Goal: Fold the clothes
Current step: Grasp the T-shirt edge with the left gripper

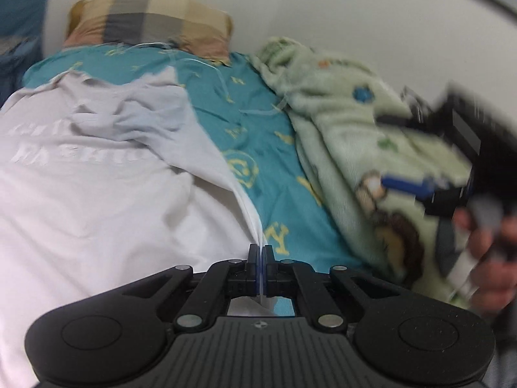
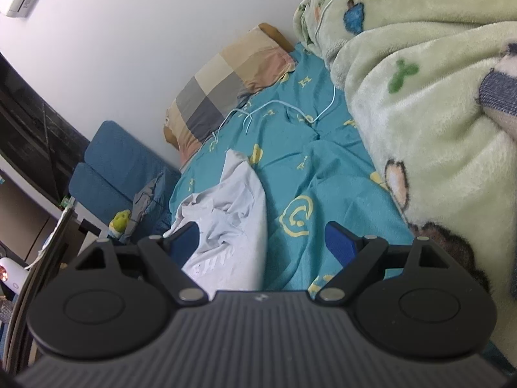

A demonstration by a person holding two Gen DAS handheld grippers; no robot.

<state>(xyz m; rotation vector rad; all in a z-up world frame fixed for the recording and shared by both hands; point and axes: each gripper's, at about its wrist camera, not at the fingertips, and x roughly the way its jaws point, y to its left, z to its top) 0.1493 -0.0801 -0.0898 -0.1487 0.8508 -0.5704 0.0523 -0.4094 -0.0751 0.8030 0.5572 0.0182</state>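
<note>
A white T-shirt (image 1: pixel 97 200) with pale lettering lies spread over the teal bedsheet (image 1: pixel 258 148), its far part bunched into folds. My left gripper (image 1: pixel 260 250) is shut on the shirt's right edge, which runs taut up into the jaws. In the right wrist view the same white T-shirt (image 2: pixel 229 226) shows crumpled ahead, and my right gripper (image 2: pixel 261 236) stands open above it and the teal bedsheet (image 2: pixel 307 168), with nothing between its blue pads (image 2: pixel 339 242). The right gripper (image 1: pixel 416 190) also appears blurred at the right of the left wrist view, held by a hand (image 1: pixel 491 258).
A fluffy green blanket (image 1: pixel 339 123) is heaped along the right side of the bed. A checked pillow (image 1: pixel 148 19) lies at the head by the white wall, with a thin light cord (image 2: pixel 278 106) on the sheet. A blue chair (image 2: pixel 113 168) stands beside the bed.
</note>
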